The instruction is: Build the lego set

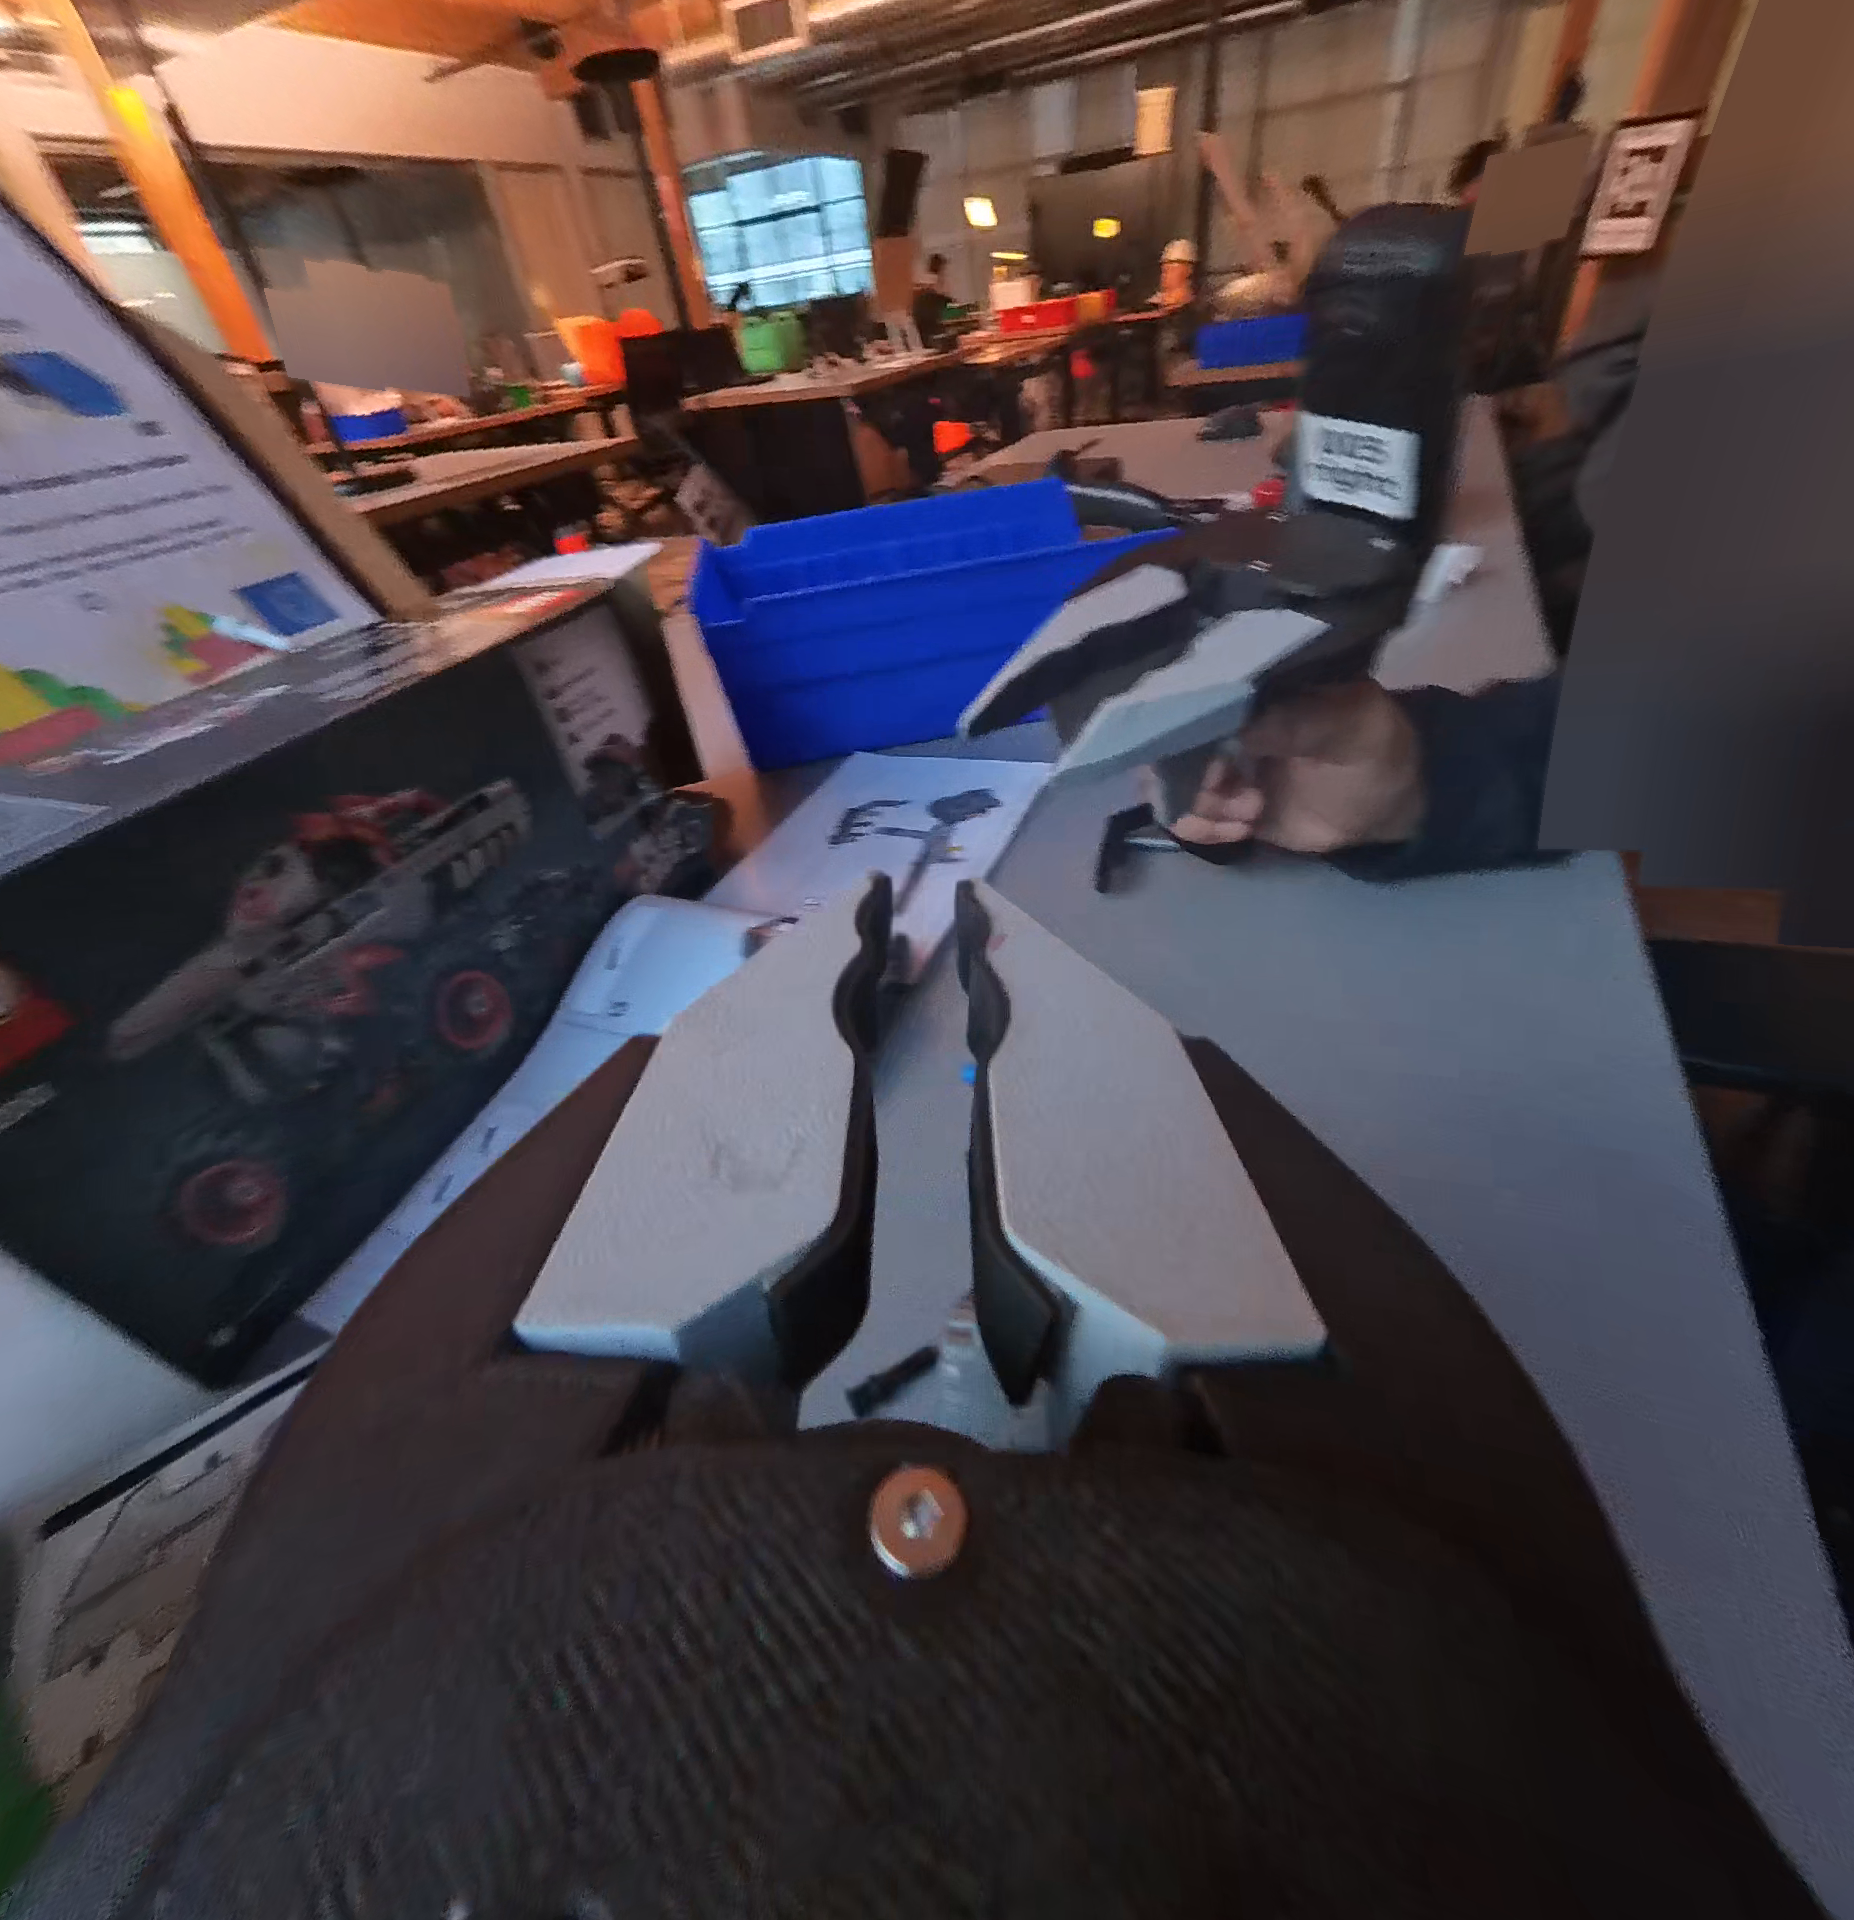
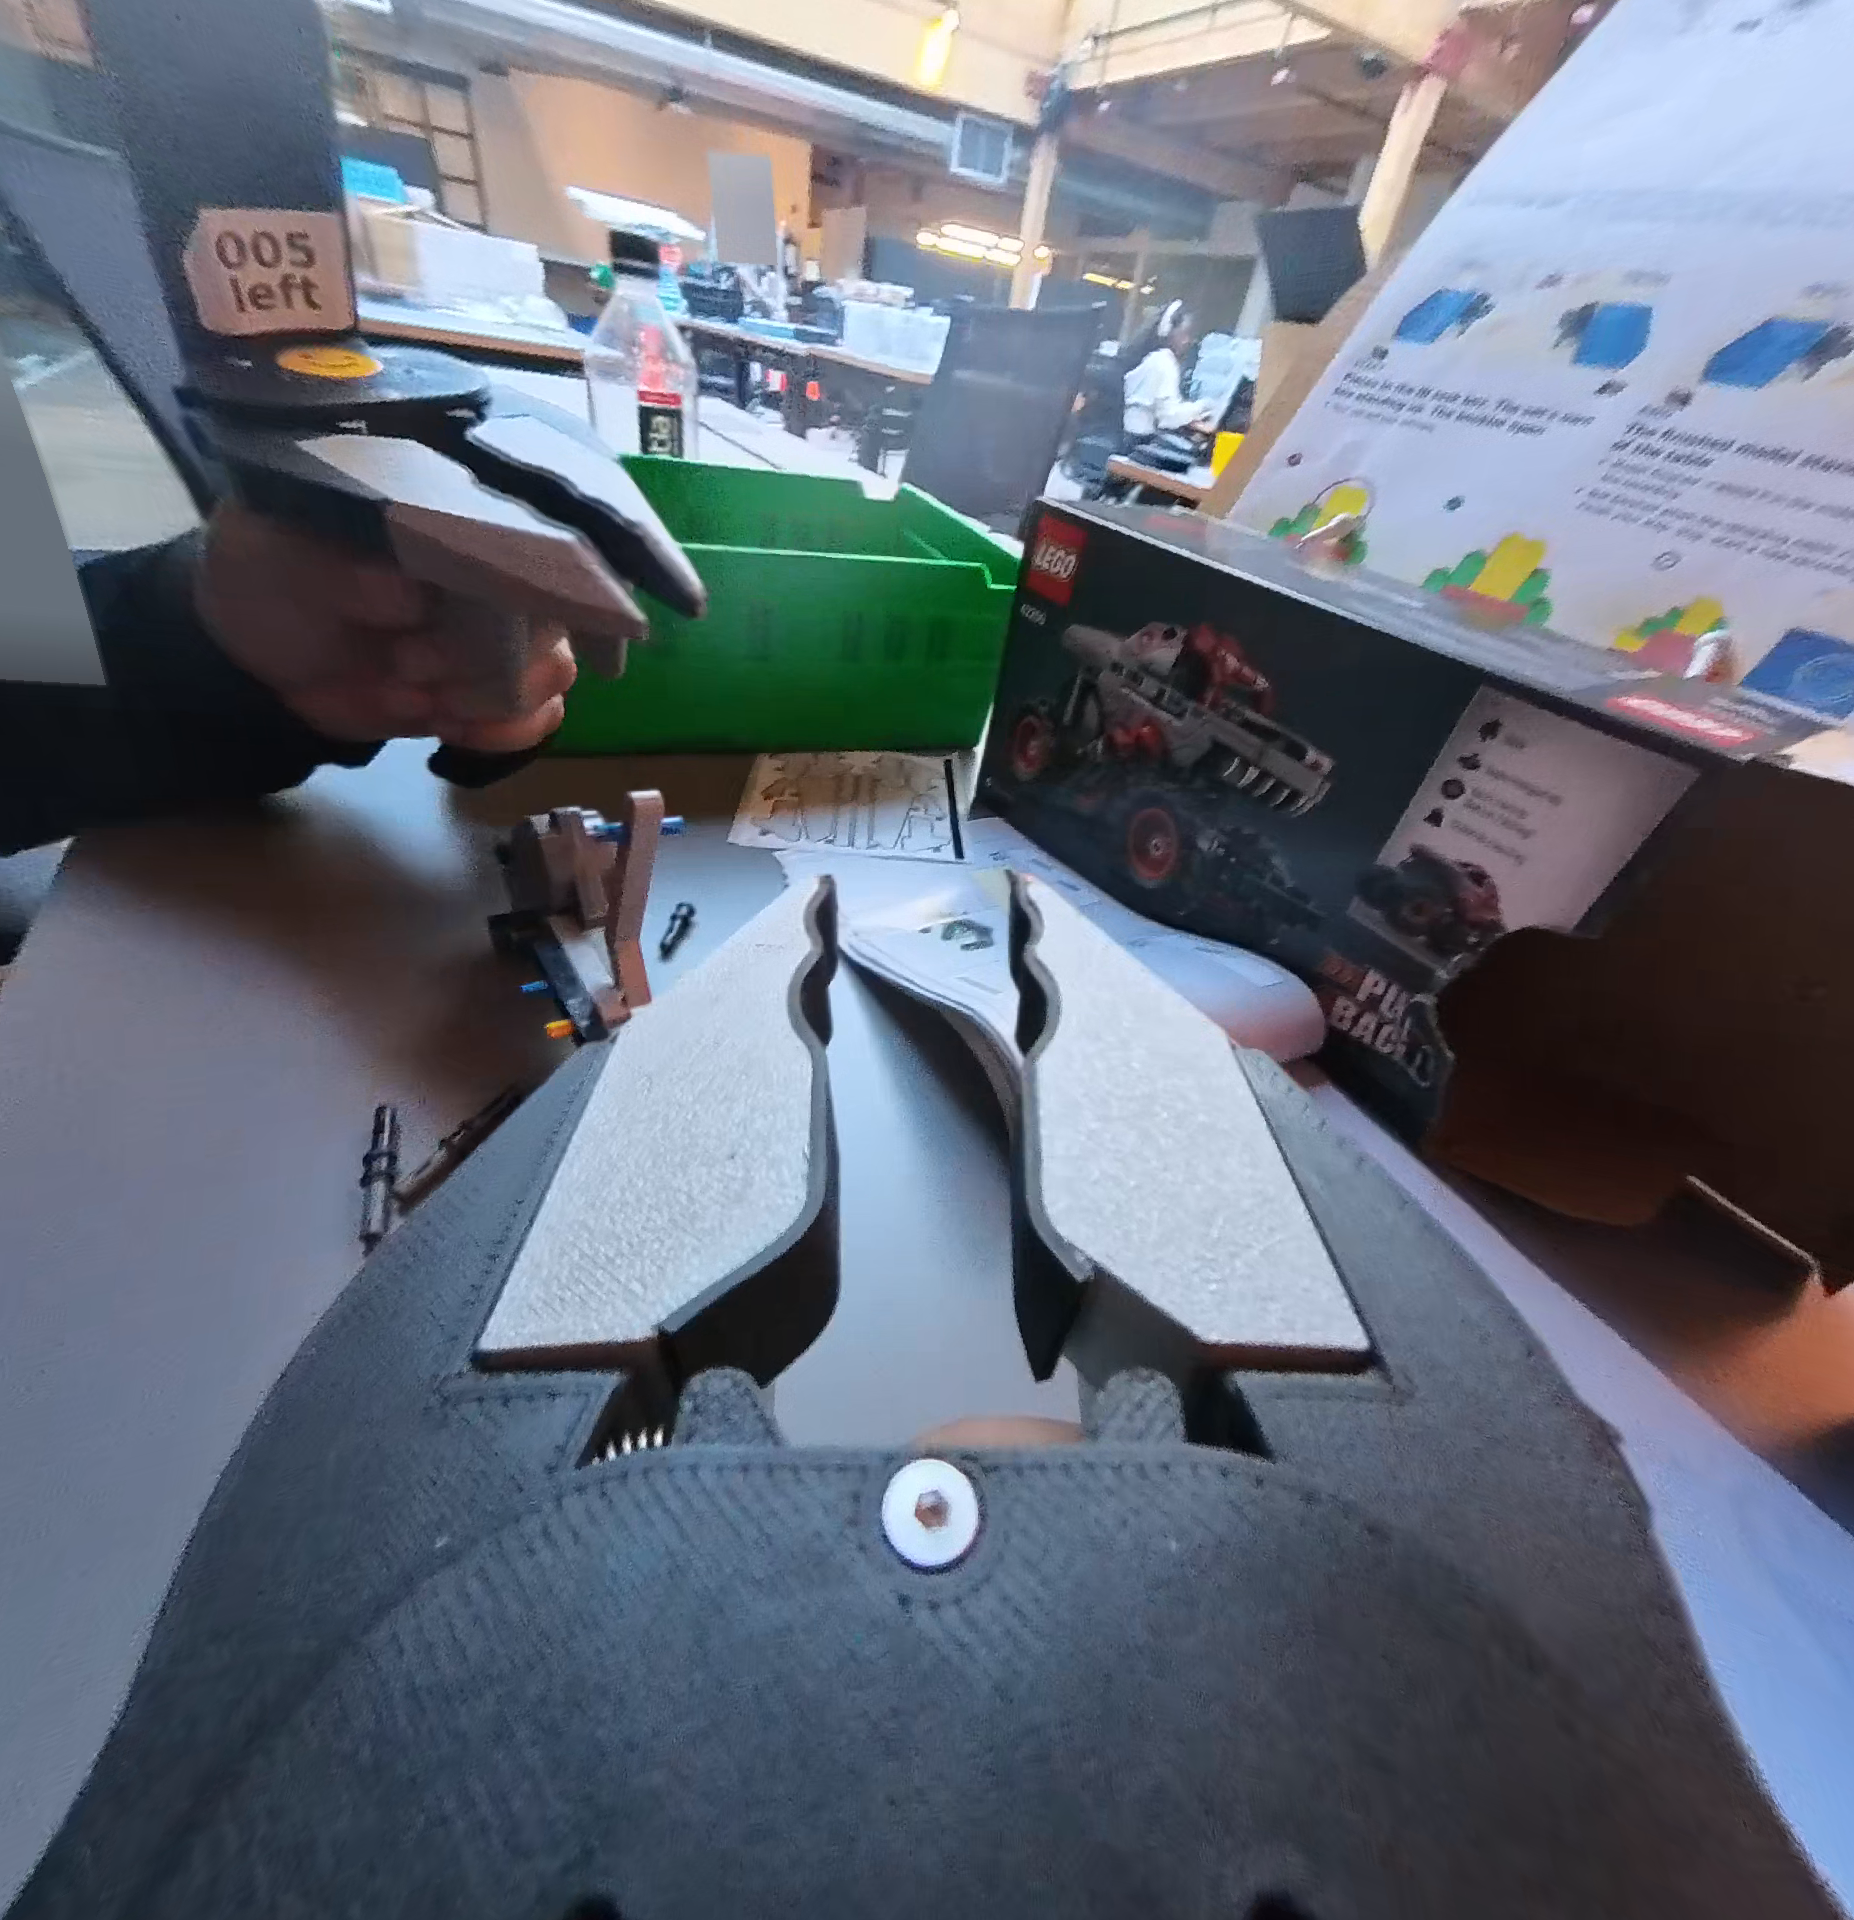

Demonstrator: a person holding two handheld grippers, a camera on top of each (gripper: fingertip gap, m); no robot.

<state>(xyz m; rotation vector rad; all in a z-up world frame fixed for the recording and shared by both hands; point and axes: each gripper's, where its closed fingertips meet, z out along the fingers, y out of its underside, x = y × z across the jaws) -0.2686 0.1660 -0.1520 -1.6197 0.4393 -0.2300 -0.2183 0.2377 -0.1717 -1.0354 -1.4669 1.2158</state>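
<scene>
Fingers (image 1: 980,997) of both grippers parted, empty; only right view shows partial lego assembly (image 2: 580,914), green bin (image 2: 798,613).

A printed tag (image 2: 268,272) sits on the left gripper (image 2: 668,613). The dark box (image 2: 1266,748) at right and the sheet (image 2: 1629,364) propped behind it carry print too

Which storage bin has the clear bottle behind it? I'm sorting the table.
The green bin; the clear bottle stands right behind it. The blue bin has none.
</scene>
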